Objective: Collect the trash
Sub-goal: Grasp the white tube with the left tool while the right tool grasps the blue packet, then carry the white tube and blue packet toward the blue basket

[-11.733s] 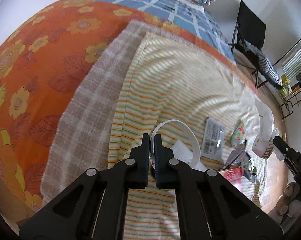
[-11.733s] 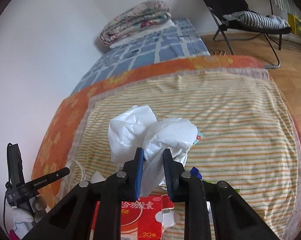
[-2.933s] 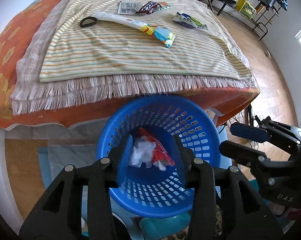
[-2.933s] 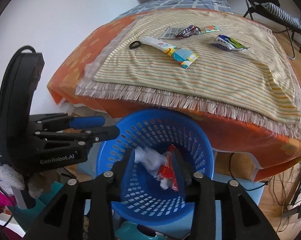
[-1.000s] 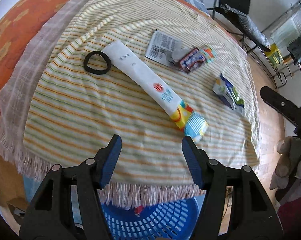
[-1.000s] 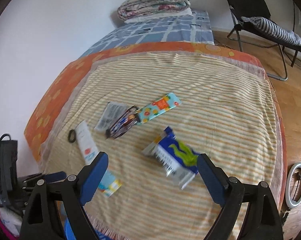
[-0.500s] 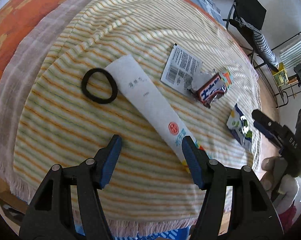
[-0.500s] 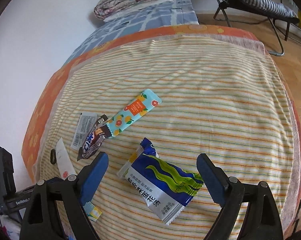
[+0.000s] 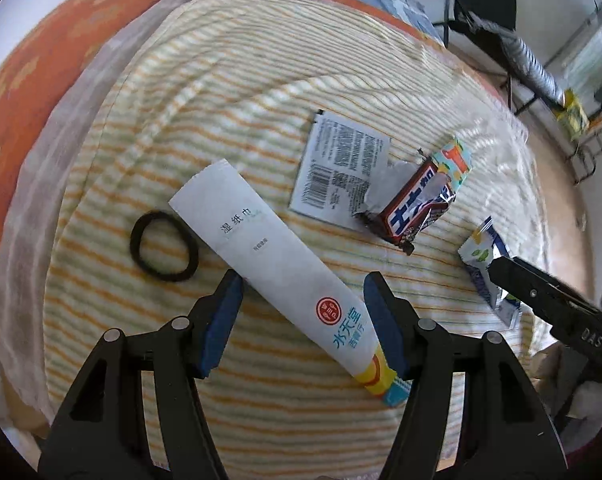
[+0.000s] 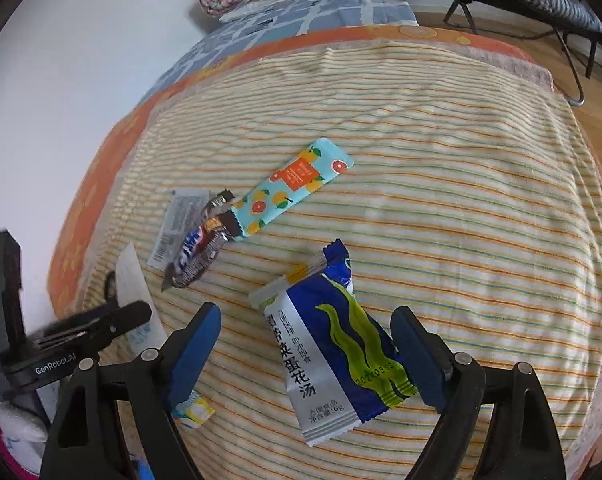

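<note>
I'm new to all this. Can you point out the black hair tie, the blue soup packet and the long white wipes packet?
black hair tie (image 9: 164,246), left wrist view, on its band.
blue soup packet (image 10: 333,354), right wrist view, middle of its front.
long white wipes packet (image 9: 273,256), left wrist view, white middle section.

The long white wet-wipe packet (image 9: 277,264) bore "湿纸巾" near its upper end and, lower down, a red round seal above blue "水天堂". Right of that packet, the white sachet (image 9: 339,172) carried a barcode and fine print too small to read. The blue soup packet (image 10: 333,352) read "紫菜蛋花汤", with "6g" near its bottom edge and a partly legible date stamp. The left gripper (image 10: 57,356) was marked "GenRobot.AI"; the right gripper (image 9: 589,338) showed "DAS".
</note>
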### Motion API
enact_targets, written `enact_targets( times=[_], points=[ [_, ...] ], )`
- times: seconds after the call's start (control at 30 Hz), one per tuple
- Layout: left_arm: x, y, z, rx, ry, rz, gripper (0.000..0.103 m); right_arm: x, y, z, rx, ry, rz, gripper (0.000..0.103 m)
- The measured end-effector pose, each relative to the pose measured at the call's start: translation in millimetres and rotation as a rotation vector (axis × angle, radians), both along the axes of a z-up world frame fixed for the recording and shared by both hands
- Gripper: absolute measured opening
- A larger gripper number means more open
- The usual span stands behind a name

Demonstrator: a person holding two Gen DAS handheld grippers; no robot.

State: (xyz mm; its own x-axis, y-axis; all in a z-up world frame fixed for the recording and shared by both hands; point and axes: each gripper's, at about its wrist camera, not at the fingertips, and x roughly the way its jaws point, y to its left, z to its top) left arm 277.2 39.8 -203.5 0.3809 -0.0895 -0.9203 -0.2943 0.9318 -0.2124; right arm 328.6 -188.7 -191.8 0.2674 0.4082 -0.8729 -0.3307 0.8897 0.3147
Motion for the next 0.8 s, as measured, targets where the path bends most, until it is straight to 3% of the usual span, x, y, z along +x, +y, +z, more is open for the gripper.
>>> enact_targets(
  times=[0.13, 0.2, 0.3, 0.4, 0.53, 0.8],
  points=[
    [9, -14, -3, 0.065, 0.01, -0.039, 0.052, 1, 1, -8, -0.068, 0.002, -0.01, 0.081],
    [11, -22, -3, 0.098, 0.003, -0.072, 0.035, 1, 2, -11, -0.101, -0.007, -0.003, 0.08],
    [10, -30, -2, 0.134, -0.013, -0.116, 0.02, -2, 5, -12, -0.141, -0.027, 0.005, 0.076],
    [9, -30, 0, 0.117, -0.021, -0.108, 0.011, -4, 7, -10, -0.157, -0.039, 0.005, 0.06],
    [4, -28, 5, 0.102, -0.033, -0.113, 0.008, -5, 3, -6, -0.116, -0.028, -0.005, 0.052],
    [-24, -16, 21, 0.078, -0.059, -0.118, 0.005, -19, 7, 17, -0.106, -0.081, -0.008, 0.051]
  ],
)
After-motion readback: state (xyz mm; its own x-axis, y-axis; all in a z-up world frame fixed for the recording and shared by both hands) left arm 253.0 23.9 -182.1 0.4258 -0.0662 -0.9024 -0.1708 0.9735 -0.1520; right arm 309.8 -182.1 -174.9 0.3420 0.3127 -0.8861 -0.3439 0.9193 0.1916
